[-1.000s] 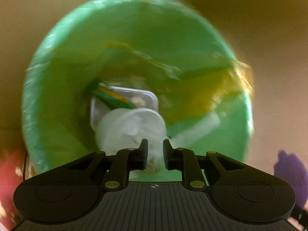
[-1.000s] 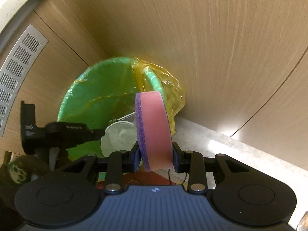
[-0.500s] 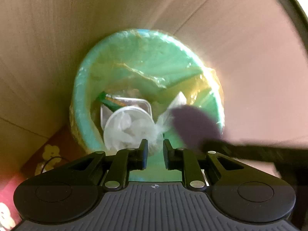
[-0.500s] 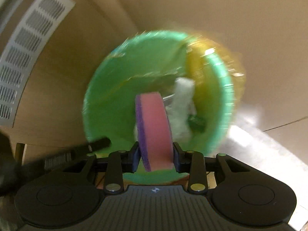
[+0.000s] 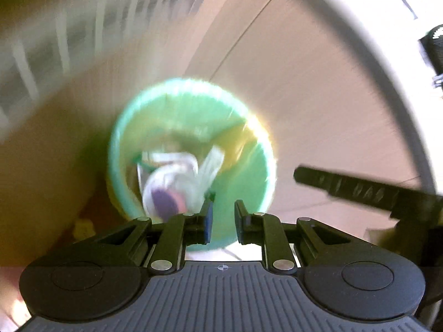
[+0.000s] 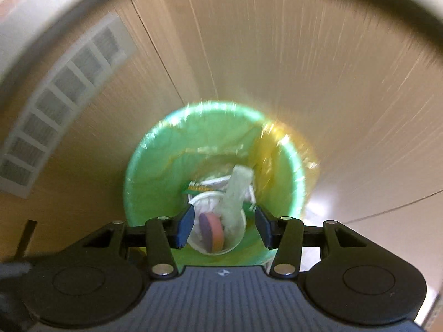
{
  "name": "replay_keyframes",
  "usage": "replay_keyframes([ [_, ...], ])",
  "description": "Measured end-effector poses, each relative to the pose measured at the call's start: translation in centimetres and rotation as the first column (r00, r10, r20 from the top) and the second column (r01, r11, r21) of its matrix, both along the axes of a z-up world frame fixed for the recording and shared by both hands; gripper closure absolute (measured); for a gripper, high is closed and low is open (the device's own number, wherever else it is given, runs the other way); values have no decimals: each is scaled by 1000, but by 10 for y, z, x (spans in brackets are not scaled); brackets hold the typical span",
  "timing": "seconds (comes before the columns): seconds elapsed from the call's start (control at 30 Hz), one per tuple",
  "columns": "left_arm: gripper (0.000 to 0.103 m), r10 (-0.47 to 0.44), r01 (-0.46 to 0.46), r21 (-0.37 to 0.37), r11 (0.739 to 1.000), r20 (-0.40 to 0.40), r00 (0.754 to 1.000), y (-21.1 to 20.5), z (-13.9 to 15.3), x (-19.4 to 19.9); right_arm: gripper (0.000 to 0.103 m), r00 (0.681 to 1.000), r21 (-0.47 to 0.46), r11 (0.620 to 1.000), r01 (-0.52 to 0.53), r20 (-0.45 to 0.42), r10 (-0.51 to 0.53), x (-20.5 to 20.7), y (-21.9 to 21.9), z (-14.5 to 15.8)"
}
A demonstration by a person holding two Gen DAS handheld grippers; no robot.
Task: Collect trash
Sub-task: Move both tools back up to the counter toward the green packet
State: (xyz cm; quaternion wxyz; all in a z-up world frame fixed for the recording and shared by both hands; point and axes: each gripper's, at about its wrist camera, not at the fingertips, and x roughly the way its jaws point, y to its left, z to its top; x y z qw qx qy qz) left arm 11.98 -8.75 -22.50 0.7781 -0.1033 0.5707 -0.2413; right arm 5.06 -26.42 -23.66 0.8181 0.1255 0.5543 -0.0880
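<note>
Pink-and-purple sponge (image 6: 211, 235) lies inside the green bin (image 6: 144, 177); the right gripper (image 6: 223, 228) gapes wide and empty, the left gripper (image 5: 223, 221) narrowly parted, empty.

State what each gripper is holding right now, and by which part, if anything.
Nothing is held. The right gripper is open and empty above the green bin; the pink and purple sponge lies inside the bin. The left gripper is also empty, with a gap between its fingers.

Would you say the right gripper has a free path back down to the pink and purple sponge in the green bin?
Probably yes: the right gripper is open above the green bin, and the sponge lies uncovered in a white cup.
</note>
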Motion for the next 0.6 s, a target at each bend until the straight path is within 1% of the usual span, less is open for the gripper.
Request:
replay_keyframes([
  [0.07, 84, -3, 3, -1, 1000, 64, 998, 2, 42, 2, 43, 999, -59, 998, -4, 47, 7, -5, 5, 33],
  [0.13, 84, -3, 3, -2, 1000, 134, 991, 8, 82, 3, 40, 994, -114, 993, 13, 108, 0, -7, 8, 62],
  [0.2, 84, 1, -1, 0, 1000, 185, 983, 15, 112, 5, 39, 987, -159, 987, 26, 158, -1, -8, 13, 86],
  [0.23, 84, 5, -5, -1, 1000, 197, 980, 19, 123, 6, 37, 984, -181, 983, 30, 179, 3, -7, 15, 96],
  [0.3, 84, 23, -21, -13, 1000, 203, 979, 29, 139, 9, 37, 979, -198, 980, 24, 202, 17, -1, 21, 113],
  [0.37, 84, 46, -42, -25, 999, 205, 978, 41, 148, 12, 37, 977, -171, 985, -1, 208, 37, 7, 26, 131],
  [0.43, 84, 88, -80, -45, 996, 218, 972, 58, 159, 18, 37, 969, -135, 990, -38, 239, 70, 18, 35, 149],
  [0.5, 84, 134, -122, -62, 991, 245, 960, 73, 171, 24, 37, 948, -135, 987, -89, 294, 125, 36, 49, 170],
  [0.57, 84, 183, -166, -84, 982, 268, 946, 94, 181, 31, 37, 918, -158, 978, -135, 352, 183, 58, 67, 191],
  [0.6, 84, 204, -185, -95, 978, 271, 941, 105, 185, 34, 37, 905, -166, 973, -158, 369, 210, 70, 76, 197],
])
